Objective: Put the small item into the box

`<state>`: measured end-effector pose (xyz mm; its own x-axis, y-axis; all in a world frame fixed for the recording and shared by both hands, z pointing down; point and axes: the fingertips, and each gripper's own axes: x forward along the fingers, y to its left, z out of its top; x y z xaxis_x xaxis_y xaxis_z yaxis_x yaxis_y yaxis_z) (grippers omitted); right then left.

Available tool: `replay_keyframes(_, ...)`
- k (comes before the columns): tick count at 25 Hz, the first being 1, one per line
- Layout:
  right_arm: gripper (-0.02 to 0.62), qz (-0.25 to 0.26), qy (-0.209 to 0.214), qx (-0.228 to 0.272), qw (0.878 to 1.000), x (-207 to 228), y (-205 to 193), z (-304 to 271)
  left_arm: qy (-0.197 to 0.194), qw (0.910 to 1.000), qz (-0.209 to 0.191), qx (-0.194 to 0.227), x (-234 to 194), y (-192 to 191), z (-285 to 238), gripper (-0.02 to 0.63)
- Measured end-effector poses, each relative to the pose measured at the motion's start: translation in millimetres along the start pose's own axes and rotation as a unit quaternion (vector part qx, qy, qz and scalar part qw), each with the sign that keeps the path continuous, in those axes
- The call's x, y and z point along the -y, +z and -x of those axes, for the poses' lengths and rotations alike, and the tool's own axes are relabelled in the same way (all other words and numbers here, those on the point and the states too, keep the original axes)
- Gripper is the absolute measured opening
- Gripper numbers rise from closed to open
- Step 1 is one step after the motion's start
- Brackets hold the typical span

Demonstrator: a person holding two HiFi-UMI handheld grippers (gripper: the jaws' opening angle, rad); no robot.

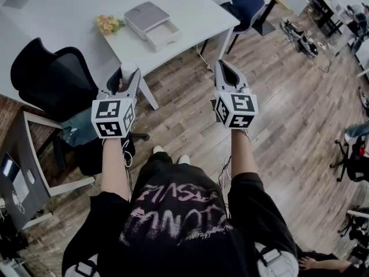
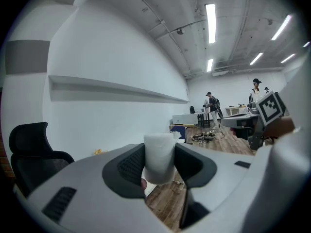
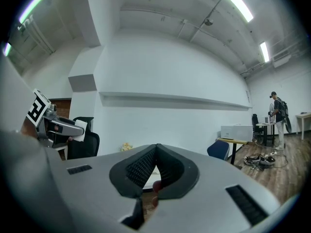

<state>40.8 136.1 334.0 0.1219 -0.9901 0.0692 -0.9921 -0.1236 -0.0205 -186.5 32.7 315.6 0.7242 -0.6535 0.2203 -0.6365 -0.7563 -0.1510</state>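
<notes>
L forearm [image 1: 115, 172] & R forearm [image 1: 242, 154] bare, stretched fwd, side by side, well apart. L gripper [image 1: 128, 78] points fwd, jaws clamped on small white item [image 2: 159, 155], held upright betw. the pads. R gripper [image 1: 226, 69] level w/ it, jaws closed tip to tip, nothing betw. them.

White table [image 1: 57, 10], grey box [image 1: 151, 23], perhaps flowers [image 1: 108, 23]

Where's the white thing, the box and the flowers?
white item [image 2: 159, 154]: left gripper view, its middle, between the jaws.
box [image 1: 143, 16]: head view, grey top.
flowers [image 1: 108, 23]: head view, yellow blooms.
</notes>
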Motion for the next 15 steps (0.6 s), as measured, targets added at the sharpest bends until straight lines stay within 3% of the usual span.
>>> replay_keyframes(15, 0.009, -0.001, 0.007, 0.000, 1.000, 21, -6, -57, 0.000, 1.0000, -0.001, 0.003, -17, 3, -58, 0.183)
